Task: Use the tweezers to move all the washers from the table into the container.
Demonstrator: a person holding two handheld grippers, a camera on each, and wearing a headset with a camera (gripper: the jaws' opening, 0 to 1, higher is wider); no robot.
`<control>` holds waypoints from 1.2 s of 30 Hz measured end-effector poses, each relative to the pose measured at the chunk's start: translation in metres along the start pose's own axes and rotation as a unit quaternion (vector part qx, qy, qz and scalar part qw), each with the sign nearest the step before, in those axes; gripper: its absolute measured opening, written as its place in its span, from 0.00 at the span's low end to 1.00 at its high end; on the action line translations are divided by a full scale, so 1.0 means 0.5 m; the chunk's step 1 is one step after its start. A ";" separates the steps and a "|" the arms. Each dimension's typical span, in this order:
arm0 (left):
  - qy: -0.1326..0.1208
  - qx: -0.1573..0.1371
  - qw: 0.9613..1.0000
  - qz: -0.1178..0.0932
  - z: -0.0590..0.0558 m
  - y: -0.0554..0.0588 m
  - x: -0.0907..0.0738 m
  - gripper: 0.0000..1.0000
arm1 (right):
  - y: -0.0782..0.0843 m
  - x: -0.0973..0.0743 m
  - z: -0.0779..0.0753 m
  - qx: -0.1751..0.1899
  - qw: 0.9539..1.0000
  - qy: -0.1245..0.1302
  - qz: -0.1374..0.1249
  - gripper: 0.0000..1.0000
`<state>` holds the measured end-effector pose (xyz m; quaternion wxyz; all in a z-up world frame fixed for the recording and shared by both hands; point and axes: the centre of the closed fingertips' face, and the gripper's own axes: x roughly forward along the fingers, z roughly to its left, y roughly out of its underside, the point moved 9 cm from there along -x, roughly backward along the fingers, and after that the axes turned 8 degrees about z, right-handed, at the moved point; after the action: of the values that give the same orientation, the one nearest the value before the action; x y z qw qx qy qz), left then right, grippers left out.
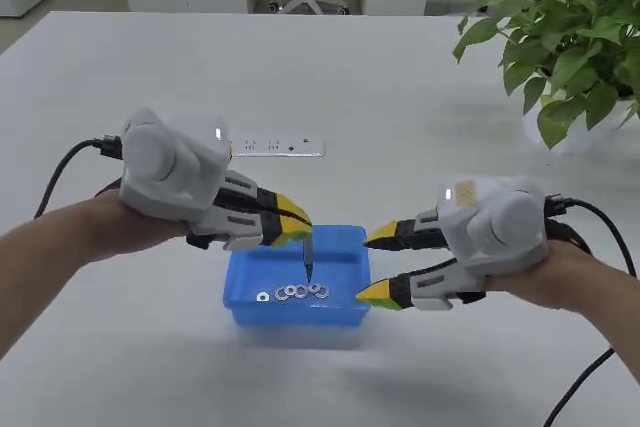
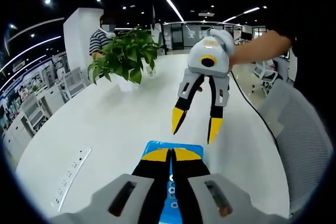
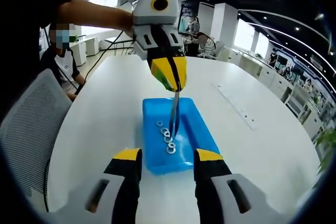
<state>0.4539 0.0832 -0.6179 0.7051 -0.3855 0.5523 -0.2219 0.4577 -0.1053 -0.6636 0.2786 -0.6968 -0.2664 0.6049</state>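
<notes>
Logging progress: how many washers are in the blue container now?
4 washers, in a row inside the blue container, by the tweezers tip; overlapping ones may hide more.

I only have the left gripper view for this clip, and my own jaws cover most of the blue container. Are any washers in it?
Observer: Yes. The right gripper view shows a row of washers lying on the floor of the container.
Operator: And where do the tweezers end? I barely see them between the jaws.
Observer: The tweezers hang from the left gripper, which is shut on them. Their tips point down inside the container, right at the row of washers. I cannot tell whether they grip one.
</notes>
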 end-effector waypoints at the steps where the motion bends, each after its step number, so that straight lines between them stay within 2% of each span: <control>1: 0.000 -0.001 1.000 0.000 0.000 -0.002 -0.002 0.05 | 0.001 -0.001 0.001 0.003 1.000 0.001 0.001 0.42; 19: -0.008 -0.010 1.000 0.001 -0.023 -0.018 -0.048 0.05 | 0.016 -0.039 0.049 0.045 0.998 0.031 -0.004 0.56; 36: -0.007 -0.018 1.000 0.001 -0.061 -0.020 -0.083 0.05 | 0.036 -0.069 0.095 0.083 0.995 0.052 -0.007 0.69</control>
<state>0.4141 0.0989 -0.5876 0.7021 -0.3991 0.5515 -0.2090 0.4070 -0.1393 -0.6577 0.3529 -0.6997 -0.2058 0.5862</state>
